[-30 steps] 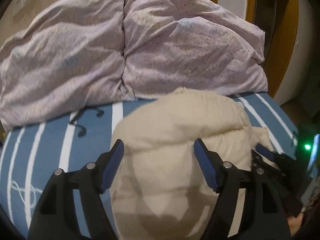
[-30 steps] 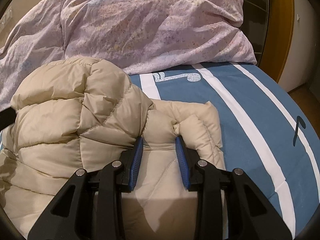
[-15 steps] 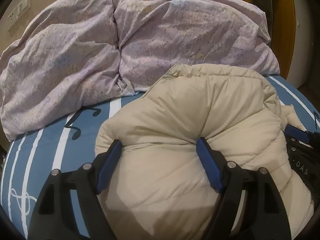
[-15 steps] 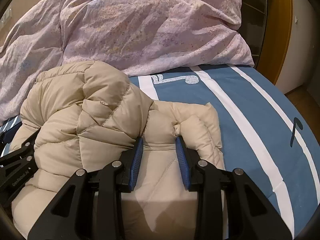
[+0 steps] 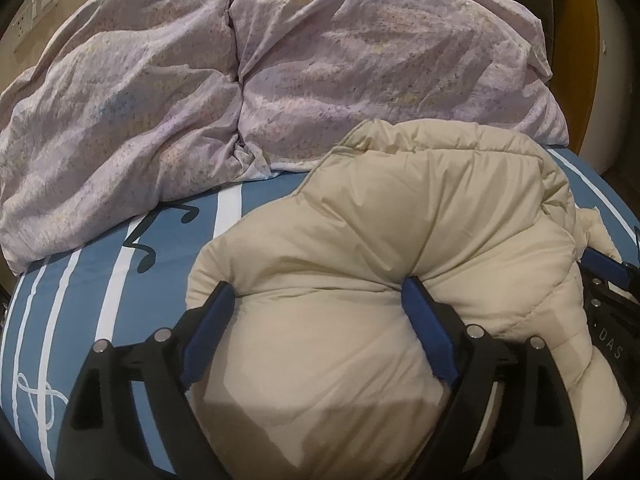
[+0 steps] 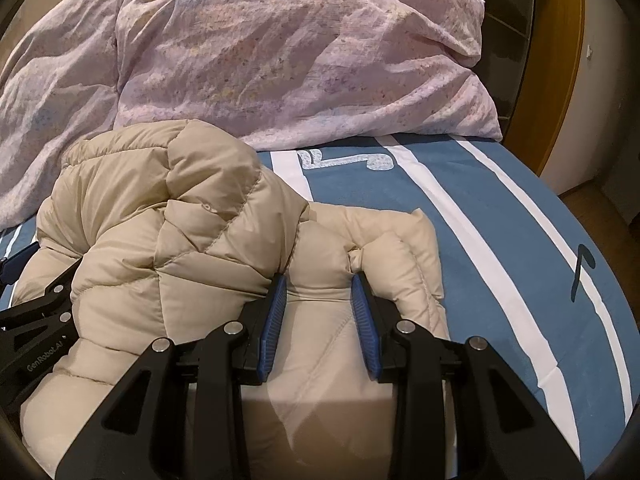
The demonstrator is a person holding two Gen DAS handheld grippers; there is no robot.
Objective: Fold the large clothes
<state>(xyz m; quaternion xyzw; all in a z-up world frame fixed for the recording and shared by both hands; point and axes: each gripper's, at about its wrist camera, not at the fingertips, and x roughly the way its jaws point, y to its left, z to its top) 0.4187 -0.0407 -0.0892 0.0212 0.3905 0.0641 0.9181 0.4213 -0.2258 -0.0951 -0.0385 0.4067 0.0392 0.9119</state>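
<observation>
The bed [image 5: 80, 320], under a blue sheet with white stripes and music notes, carried two lilac pillows [image 5: 360, 60] at its far end. In front of them lay the beige puffer jacket [image 5: 360, 260], bunched into a thick quilted mound near the middle of the bed, its far edge close against the pillows.

The left hand-held gripper [image 5: 316, 304] pointed steeply down onto the near left part of the jacket. Its jaws were opening, set wide to either side of a padded bulge that lay between them; the blue pads [image 5: 204, 336] touched the fabric at the sides without clearly pinching it.

The right hand-held gripper [image 6: 318, 300] pointed down at a similar slant on the jacket's right side, its jaws narrowed and pinching a fold of padding between ribbed blue pads [image 6: 272, 320].
</observation>
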